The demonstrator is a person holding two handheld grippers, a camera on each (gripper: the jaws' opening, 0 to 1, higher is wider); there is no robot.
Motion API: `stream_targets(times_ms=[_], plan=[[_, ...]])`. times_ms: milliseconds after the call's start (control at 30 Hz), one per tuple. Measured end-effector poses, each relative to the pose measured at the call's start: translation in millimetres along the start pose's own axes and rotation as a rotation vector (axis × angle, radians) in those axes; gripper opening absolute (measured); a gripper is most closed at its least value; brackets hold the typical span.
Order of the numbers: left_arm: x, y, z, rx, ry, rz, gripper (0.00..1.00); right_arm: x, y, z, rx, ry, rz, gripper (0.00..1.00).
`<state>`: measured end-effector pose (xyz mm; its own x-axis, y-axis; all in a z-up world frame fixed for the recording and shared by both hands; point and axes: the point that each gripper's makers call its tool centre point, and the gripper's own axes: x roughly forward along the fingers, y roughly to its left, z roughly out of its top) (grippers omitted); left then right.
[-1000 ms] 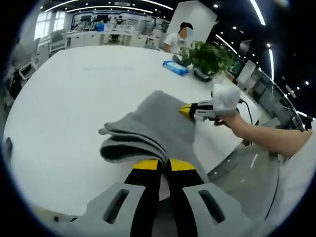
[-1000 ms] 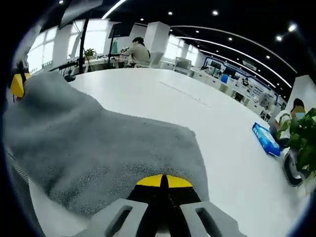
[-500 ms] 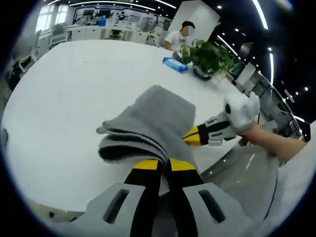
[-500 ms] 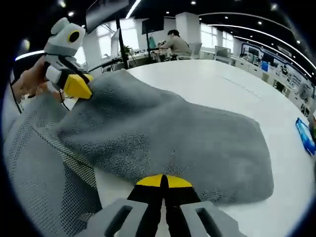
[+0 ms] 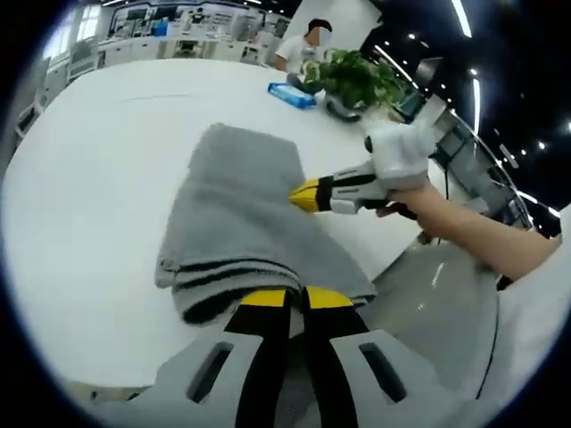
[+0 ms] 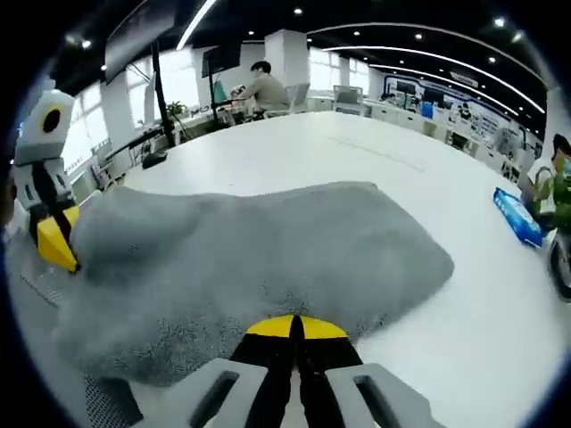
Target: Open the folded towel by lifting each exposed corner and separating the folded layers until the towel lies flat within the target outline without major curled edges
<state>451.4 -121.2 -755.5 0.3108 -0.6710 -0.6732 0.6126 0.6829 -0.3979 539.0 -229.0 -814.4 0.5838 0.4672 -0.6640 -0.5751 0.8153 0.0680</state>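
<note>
Gripping the grey towel point(image 5: 236, 209) at its near edge, the left tongs point(image 5: 297, 299) are pressed together on the stacked layers where they hang at the worktop point(image 5: 89, 160) rim. The right tongs point(image 6: 297, 328) also sit together on the towel's edge, their yellow tips buried in the pile. The towel lies folded on the white worktop, several layers showing at the near end. I judge the step in hand to be the first separating of layers. Next, the two tongs should draw apart, peeling the top layer away without dragging the whole stack. No target outline can be made out. A plant point(image 5: 352, 80) and blue pack point(image 5: 290, 94) stand well apart.
</note>
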Motion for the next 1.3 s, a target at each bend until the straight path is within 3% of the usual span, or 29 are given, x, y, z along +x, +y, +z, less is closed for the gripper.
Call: stream_targets(times_ms=[67, 167, 267, 467, 533, 633, 700, 767, 800, 867, 933, 1000, 1033, 1100, 1200, 1300], plan=[[0, -1.7, 0.6, 0.006, 0.003, -0.003, 0.04, -24, 37, 16.4, 0.015, -0.079, 0.122, 0.0], [0, -1.1, 0.1, 0.006, 0.004, -0.008, 0.04, -38, 62, 3.7, -0.02, -0.029, 0.188, 0.0], [0, -0.3, -1.9, 0.005, 0.01, -0.011, 0.04, -38, 85, -16.0, 0.018, 0.051, 0.25, 0.0], [5, 2.1, -9.3, 0.001, 0.033, -0.02, 0.04, -20, 91, -29.9, -0.057, 0.097, 0.207, 0.0], [7, 2.9, -14.8, 0.001, 0.054, -0.033, 0.05, -18, 84, -44.7, -0.077, 0.164, 0.164, 0.0], [7, 10.2, -28.7, -0.041, 0.119, -0.055, 0.05, -18, 86, -43.8, -0.027, 0.148, 0.14, 0.0], [2, 14.5, -31.6, -0.058, 0.126, -0.072, 0.05, -17, 87, -43.9, -0.087, 0.141, 0.147, 0.0], [-6, 17.0, -34.2, -0.064, 0.133, -0.093, 0.05, -17, 86, -43.7, -0.065, 0.142, 0.147, 0.0], [-23, 13.2, -42.1, -0.007, 0.172, -0.187, 0.04, -18, 86, -43.6, -0.064, 0.141, 0.146, 0.0], [-49, 23.4, -35.4, -0.14, 0.13, -0.219, 0.04, -18, 87, -43.8, -0.056, 0.136, 0.136, 0.0], [-67, 36.3, -32.3, -0.149, 0.121, -0.212, 0.04, -18, 88, -44.3, -0.07, 0.131, 0.125, 0.0], [-73, 56.6, -21.4, -0.096, 0.085, -0.134, 0.05, -18, 88, -43.6, -0.097, 0.13, 0.123, 0.0], [-68, 66.1, -12.2, -0.057, 0.058, -0.074, 0.05, -17, 88, -43.2, -0.098, 0.129, 0.128, 0.0], [-53, 70.7, 2.0, 0.005, 0.013, -0.024, 0.06, -17, 88, -43.3, -0.102, 0.128, 0.135, 0.0], [-22, 71.7, 18.0, 0.059, -0.068, 0.006, 0.06, -18, 89, -43.4, -0.127, 0.124, 0.136, 0.0], [6, 63.2, 16.9, 0.084, -0.06, -0.014, 0.06, -18, 89, -43.0, -0.163, 0.12, 0.136, 0.0]])
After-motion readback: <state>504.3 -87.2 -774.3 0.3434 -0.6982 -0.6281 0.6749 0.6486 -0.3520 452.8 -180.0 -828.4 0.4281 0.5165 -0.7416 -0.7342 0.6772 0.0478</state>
